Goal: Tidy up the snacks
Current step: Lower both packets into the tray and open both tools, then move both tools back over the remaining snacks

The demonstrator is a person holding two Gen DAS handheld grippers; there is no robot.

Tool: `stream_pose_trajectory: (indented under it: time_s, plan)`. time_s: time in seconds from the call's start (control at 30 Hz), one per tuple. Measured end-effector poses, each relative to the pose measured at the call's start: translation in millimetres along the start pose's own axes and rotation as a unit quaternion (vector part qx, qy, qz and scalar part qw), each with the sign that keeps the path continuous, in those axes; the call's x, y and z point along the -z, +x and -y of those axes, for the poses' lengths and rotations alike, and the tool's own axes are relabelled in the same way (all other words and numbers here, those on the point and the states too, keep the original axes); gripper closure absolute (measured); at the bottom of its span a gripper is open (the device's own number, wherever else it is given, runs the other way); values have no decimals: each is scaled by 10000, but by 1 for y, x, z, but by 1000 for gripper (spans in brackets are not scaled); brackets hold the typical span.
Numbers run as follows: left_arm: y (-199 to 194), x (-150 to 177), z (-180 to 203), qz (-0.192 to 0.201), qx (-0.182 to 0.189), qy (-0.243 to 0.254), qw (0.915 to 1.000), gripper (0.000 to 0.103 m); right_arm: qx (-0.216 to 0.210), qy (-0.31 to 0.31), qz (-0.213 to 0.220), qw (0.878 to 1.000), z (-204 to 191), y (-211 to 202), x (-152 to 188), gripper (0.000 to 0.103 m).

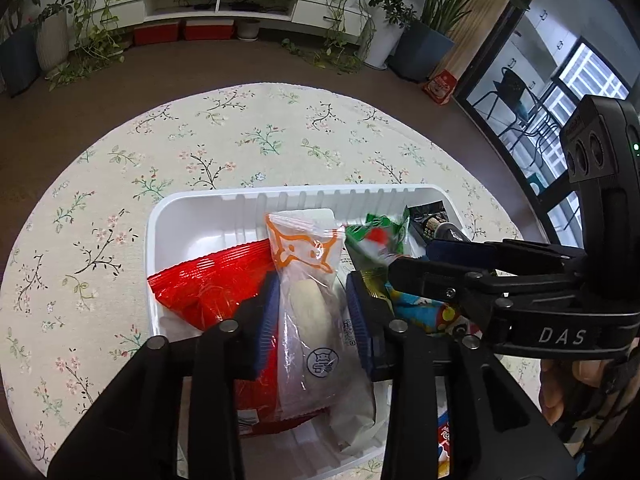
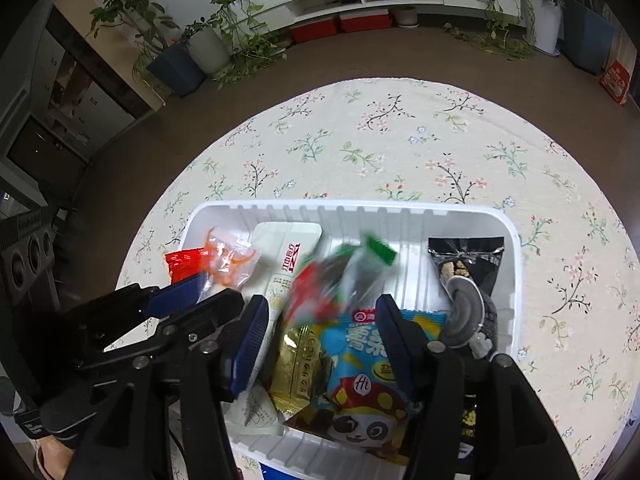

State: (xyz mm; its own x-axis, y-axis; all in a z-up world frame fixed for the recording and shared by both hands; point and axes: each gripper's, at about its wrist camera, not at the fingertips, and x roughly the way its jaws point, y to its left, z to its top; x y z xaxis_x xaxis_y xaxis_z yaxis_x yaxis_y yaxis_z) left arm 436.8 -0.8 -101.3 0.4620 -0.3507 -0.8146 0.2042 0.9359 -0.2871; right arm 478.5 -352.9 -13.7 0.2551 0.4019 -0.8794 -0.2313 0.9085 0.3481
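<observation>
A white plastic tray (image 1: 192,208) (image 2: 400,210) sits on the round floral table and holds several snack packs. My left gripper (image 1: 314,308) is shut on a clear bun pack with orange cat print (image 1: 308,280), held over the tray above a red pack (image 1: 216,280). My right gripper (image 2: 320,332) is open over the tray; a green and red pack (image 2: 340,272), blurred, is between and just beyond its fingertips, not held. Below lie a blue panda pack (image 2: 360,380), a gold pack (image 2: 294,364) and a black pack (image 2: 464,256).
The floral tablecloth (image 1: 240,140) surrounds the tray with bare cloth at the far side and left. Potted plants, a white low cabinet (image 1: 220,4) and red boxes stand on the brown floor beyond. The right gripper body (image 1: 520,280) shows in the left wrist view.
</observation>
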Motion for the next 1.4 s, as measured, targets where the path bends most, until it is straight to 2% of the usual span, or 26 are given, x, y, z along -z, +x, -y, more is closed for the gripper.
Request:
stream_pose_trajectory:
  time_s: [0.33, 0.43, 0.5, 0.57, 0.7, 0.93, 1.1, 1.27, 1.4]
  plan:
    - [-9, 4, 6, 142, -2, 8, 9999, 39, -69, 104, 151, 9998, 5, -20, 9, 44]
    - [-16, 6, 9, 219, 13, -1, 9998, 22, -164, 158, 245, 9994, 7, -32, 15, 43]
    - [-20, 7, 9, 277, 39, -21, 9996, 9, -287, 205, 339, 9988, 10, -44, 22, 34]
    - [-24, 9, 10, 323, 67, -20, 9995, 7, -451, 224, 481, 9976, 12, -57, 31, 30]
    - [-33, 13, 17, 364, 66, 82, 9993, 7, -602, 118, 614, 9962, 11, -80, 51, 30]
    - [-79, 35, 36, 750, -35, 522, 9958, 1, -659, 12, 909, 9937, 18, -119, 102, 26]
    - [-107, 72, 40, 869, -142, 644, 9940, 1, -662, 129, 1005, 9926, 31, -135, 141, 26]
    - [-120, 122, 37, 704, -104, 502, 9962, 1, -647, 341, 1035, 9919, 46, -143, 181, 26]
    - [-137, 167, 50, 566, 178, 592, 9965, 1, -552, 375, 981, 9929, 50, -145, 206, 26]
